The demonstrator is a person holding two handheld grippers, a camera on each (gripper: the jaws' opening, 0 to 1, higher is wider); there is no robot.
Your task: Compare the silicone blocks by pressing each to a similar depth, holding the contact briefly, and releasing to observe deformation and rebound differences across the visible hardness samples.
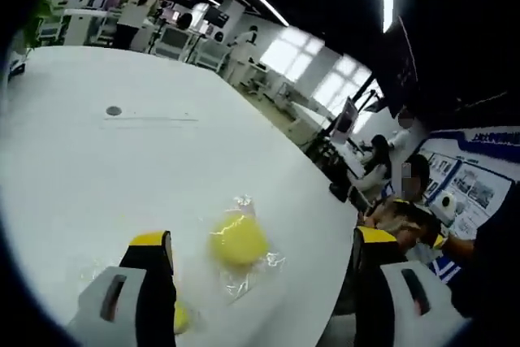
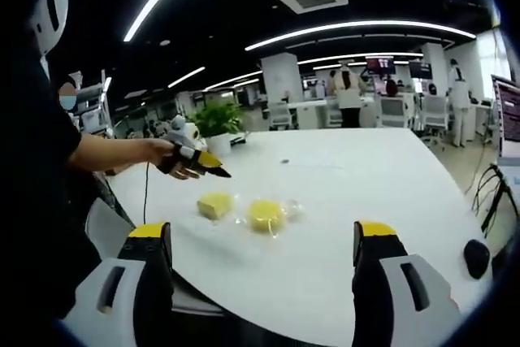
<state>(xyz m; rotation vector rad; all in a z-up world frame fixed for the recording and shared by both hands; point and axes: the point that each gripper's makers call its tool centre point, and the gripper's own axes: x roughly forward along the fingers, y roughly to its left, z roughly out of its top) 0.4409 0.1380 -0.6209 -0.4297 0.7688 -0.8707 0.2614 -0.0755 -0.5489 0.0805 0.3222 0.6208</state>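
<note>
Two yellow silicone blocks lie on the white table (image 2: pixel 382 193), each in clear wrap. The round block (image 2: pixel 266 215) lies right of the squarish block (image 2: pixel 215 205). In the left gripper view the round block (image 1: pixel 238 241) sits just beyond my left gripper (image 1: pixel 264 240), between its wide-apart jaws; the other block (image 1: pixel 180 318) peeks out behind the left jaw. My right gripper (image 2: pixel 262 232) is open and hangs back from the table's near edge, apart from both blocks. A hand holds the left gripper (image 2: pixel 218 168) in the air above and left of the squarish block.
A round grommet (image 1: pixel 114 110) is set in the table farther out. A dark mouse-like object (image 2: pixel 475 258) lies near the table's right edge. A potted plant (image 2: pixel 218 119) stands beyond the far side. People and desks fill the office around.
</note>
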